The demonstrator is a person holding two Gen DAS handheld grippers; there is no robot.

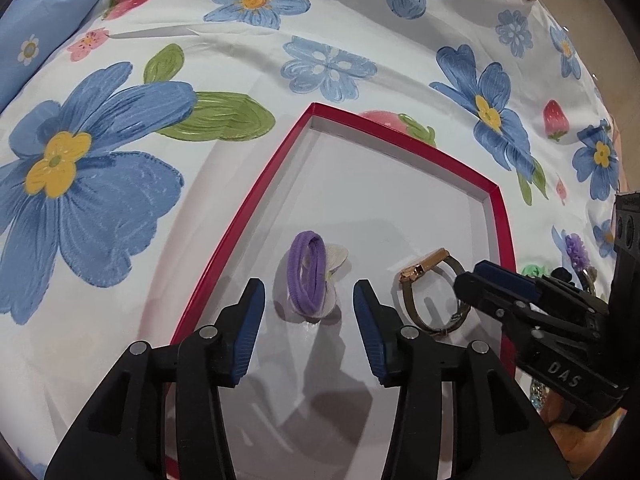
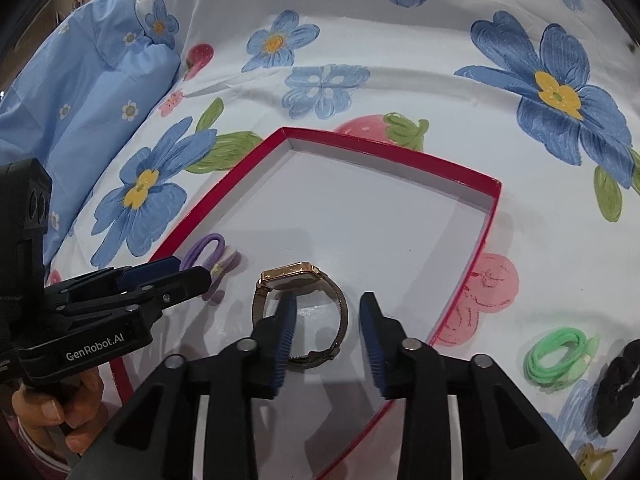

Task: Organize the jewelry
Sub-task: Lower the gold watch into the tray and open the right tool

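A shallow red-rimmed box (image 1: 400, 148) (image 2: 400, 152) with a white floor lies on a floral bedsheet. Inside it rest a purple hair tie on a pale flower piece (image 1: 306, 272) (image 2: 208, 250) and a gold watch with a metal mesh band (image 1: 434, 292) (image 2: 300, 308). My left gripper (image 1: 308, 292) (image 2: 192, 268) stands open just short of the hair tie, its pads clear of it on both sides. My right gripper (image 2: 328, 300) (image 1: 470, 276) is open over the watch, one finger in front of the band loop and the band's right side between the pads, with no pad pressing.
Right of the box on the sheet lie a green hair tie (image 2: 556, 356), a black scrunchie (image 2: 620, 384) and a yellowish item (image 2: 592, 460). A purple flower clip (image 1: 576, 252) shows past the right gripper. A blue pillow (image 2: 80, 112) borders the left. A hand (image 2: 52, 408) holds the left gripper.
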